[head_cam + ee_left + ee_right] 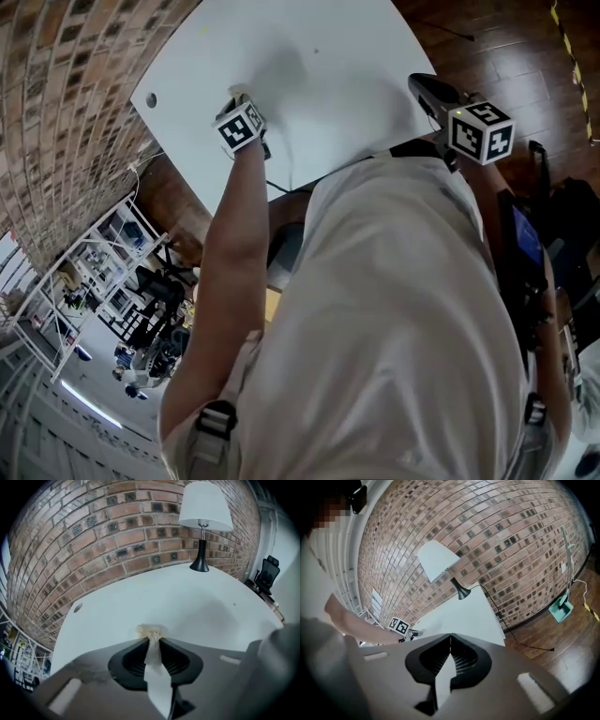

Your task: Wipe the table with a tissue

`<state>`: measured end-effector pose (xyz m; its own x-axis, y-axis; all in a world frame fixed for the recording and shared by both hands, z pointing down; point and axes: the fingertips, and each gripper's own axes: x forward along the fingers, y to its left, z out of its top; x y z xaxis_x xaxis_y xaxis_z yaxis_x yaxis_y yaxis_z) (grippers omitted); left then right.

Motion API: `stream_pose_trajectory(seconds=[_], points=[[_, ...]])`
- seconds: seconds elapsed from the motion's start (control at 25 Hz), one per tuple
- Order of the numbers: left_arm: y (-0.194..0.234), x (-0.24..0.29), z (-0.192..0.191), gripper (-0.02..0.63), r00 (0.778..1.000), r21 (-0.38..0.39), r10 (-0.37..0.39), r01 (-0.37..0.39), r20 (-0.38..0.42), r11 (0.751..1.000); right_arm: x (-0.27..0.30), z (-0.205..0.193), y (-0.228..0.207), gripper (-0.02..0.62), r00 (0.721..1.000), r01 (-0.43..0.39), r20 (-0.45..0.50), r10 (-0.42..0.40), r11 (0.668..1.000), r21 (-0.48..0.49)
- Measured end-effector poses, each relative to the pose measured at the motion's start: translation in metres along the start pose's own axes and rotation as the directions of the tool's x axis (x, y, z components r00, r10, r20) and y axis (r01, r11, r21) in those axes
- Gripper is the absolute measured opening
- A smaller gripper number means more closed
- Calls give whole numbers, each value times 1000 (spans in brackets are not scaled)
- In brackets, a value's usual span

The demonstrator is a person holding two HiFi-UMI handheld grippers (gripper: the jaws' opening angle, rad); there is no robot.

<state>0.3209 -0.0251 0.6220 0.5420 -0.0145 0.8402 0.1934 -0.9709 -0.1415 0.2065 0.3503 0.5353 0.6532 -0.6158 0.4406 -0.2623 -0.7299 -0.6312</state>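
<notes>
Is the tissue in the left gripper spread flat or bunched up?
Bunched up. The left gripper pinches the tissue into a narrow strip, its crumpled end poking past the jaw tips.

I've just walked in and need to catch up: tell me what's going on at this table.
A person holds a gripper in each hand. The left gripper is shut on a tissue, whose crumpled end appears to touch the white table, so wiping looks under way. The right gripper is shut and empty, held near the table's edge. A lamp stands at the far end.
</notes>
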Motion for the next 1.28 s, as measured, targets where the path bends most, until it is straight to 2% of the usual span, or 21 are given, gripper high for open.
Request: stream_pose_trajectory(seconds=[0.12,0.24,0.32,0.4,0.48,0.56,0.6,0.68,0.76,0.92,1.0,1.08,1.16,1.28], points=[[-27,5,16,69,997,70,-63,60,39,996,3,-2,2,9,1000,1,-12,-1,1000,-5],[-75,7,33,67,983,188,-174,160,59,969,3,-4,2,9,1000,8,-21,-9,1000,-8],[-114,6,36,67,962,255,-269,248,50,935,3,-4,3,9,1000,14,-20,-14,1000,-7],[-146,4,33,69,931,317,-364,337,29,887,3,-3,5,9,1000,14,-13,-14,1000,-6],[-159,2,32,69,914,377,-406,378,-5,846,3,-4,6,9,1000,14,-11,-14,1000,-6],[-155,2,32,71,918,431,-396,368,-26,824,2,-6,6,9,1000,17,-12,-17,1000,-4],[-148,3,35,72,929,448,-370,338,-17,828,1,-6,6,9,1000,20,-13,-20,1000,-3],[-130,8,46,72,954,449,-297,253,29,857,-1,-7,4,9,1000,28,-14,-28,1000,0],[-130,11,56,72,960,454,-273,215,63,865,-4,-9,-1,9,999,39,-14,-39,999,7],[-161,17,56,54,945,452,-324,272,41,850,-13,-11,-10,9,999,52,-9,-52,998,22],[-179,14,58,54,927,471,-376,323,19,821,-14,-11,-12,9,998,55,-4,-55,998,29],[-191,13,59,51,922,512,-388,332,2,792,-13,-11,-15,9,998,56,0,-56,998,34],[-192,14,59,51,924,522,-382,330,-8,787,-13,-8,-17,9,998,57,10,-58,998,37],[-197,9,57,51,907,533,-420,370,-29,761,-17,-8,-17,9,998,59,19,-60,997,42]])
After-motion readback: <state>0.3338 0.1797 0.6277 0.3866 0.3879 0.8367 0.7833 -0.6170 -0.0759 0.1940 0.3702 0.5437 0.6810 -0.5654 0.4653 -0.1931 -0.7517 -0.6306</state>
